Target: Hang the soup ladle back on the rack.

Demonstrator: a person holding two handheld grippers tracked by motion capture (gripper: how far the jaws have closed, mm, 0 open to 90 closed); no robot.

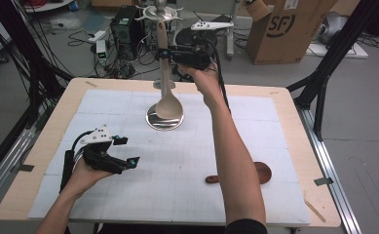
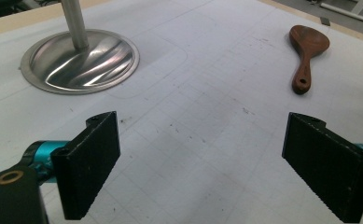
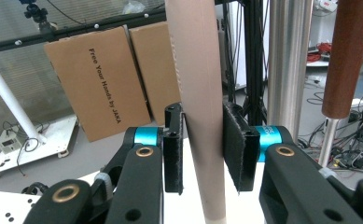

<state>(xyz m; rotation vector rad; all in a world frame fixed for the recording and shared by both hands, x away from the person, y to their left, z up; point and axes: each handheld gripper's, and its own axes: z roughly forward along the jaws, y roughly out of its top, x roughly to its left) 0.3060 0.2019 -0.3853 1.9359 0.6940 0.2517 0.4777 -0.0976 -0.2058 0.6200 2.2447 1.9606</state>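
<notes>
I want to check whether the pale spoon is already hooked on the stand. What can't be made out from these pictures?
- High view: the pale spoon handle's top blends into the stand head; hooked or not, unclear.
- Right gripper view: the right gripper jaws clamp the handle; top edge cuts off its end.
- High view: the forearm covers part of the dark spoon.

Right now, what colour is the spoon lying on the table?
Dark reddish brown spoon, clearest in the left gripper view.

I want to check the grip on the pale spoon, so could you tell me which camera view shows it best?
The right gripper view: the right gripper has both pads clamped on the pale spoon handle, seen close up. The high view shows the whole spoon hanging bowl-down by the metal stand, but the grip is small there. The left gripper view gives the stand's base, not the spoon.
</notes>
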